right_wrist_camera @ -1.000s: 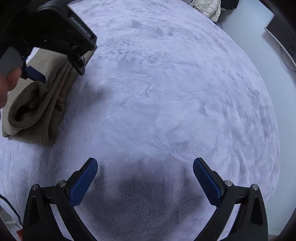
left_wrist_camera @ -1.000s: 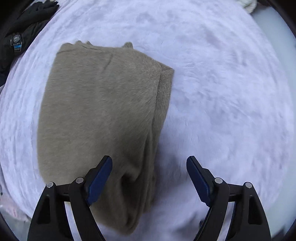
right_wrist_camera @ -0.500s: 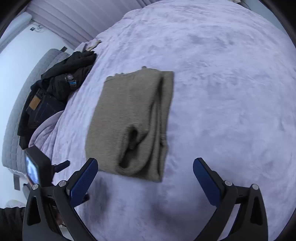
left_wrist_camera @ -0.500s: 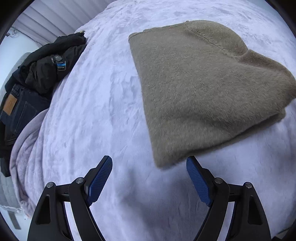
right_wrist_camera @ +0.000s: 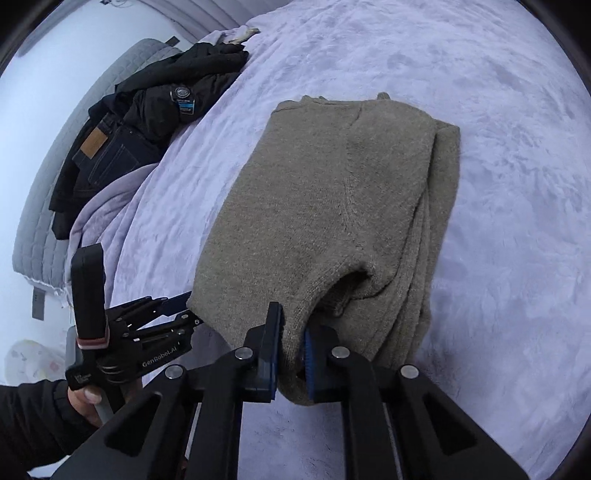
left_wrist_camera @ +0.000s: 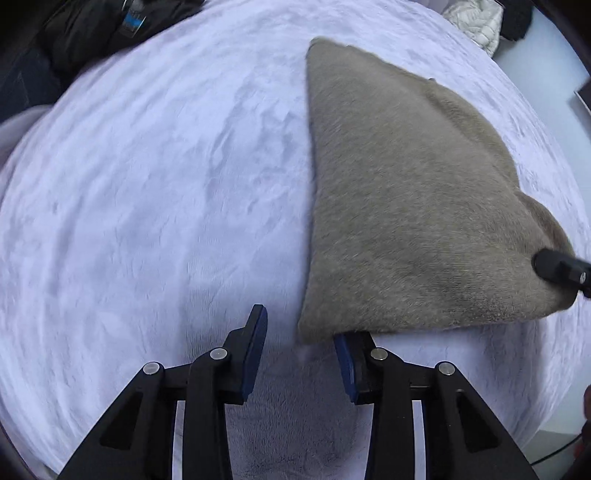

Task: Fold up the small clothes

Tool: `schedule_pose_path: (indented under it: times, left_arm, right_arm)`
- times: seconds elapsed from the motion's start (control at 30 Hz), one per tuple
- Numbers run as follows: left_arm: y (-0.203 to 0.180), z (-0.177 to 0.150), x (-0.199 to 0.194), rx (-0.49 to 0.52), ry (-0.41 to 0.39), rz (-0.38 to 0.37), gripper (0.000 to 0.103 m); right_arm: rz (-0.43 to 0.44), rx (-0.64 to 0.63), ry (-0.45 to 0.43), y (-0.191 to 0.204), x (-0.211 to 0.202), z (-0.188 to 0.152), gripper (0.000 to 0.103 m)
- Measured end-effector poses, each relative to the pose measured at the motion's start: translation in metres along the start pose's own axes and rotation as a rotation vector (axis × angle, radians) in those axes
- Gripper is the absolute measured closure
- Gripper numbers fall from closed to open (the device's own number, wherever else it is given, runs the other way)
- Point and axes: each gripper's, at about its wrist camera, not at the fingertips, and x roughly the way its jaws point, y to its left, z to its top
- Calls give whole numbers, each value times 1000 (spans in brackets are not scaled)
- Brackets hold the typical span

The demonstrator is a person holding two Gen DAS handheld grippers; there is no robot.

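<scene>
It was a bedroom in a home. A wide bed took up most of both views, spread with a plush lavender blanket point(right_wrist_camera: 498, 110). A grey quilted headboard point(right_wrist_camera: 55, 177) stood along the far left edge against a plain white wall point(right_wrist_camera: 44, 92). Worn clothes lay heaped there: a black jacket point(right_wrist_camera: 192, 85) and dark jeans point(right_wrist_camera: 110, 155) with a leather patch. A white puffer coat point(left_wrist_camera: 476, 22) lay at the far right.

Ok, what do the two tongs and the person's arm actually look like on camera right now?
Both tongs are black skeletal frames with silver pivot pins and blue pads on the fingers. The left tongs carry white "GenRobot.AI" lettering, a tall black block on top and a pinkish band beneath it. The right tongs look the same up close. The hand emerges from a black sleeve.
</scene>
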Motion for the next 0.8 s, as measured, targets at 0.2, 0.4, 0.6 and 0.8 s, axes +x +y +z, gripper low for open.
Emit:
schedule_pose_path:
  times: [0.2, 0.4, 0.6, 0.8]
  left_arm:
    - [5, -6, 8, -5, 28, -12, 64]
    - [-17, -20, -37, 137, 17, 22, 55]
    - [-79, -10, -73, 242, -97, -78, 55]
    - [-122, 23, -27, 317, -90, -99, 55]
  right_arm:
    - [-74, 89, 124, -23, 38, -30, 94]
    - [-29, 137, 36, -24, 1, -22, 79]
    - [-82, 147, -105, -53, -23, 23, 30]
    - [-56, 182, -76, -88, 18, 90, 35]
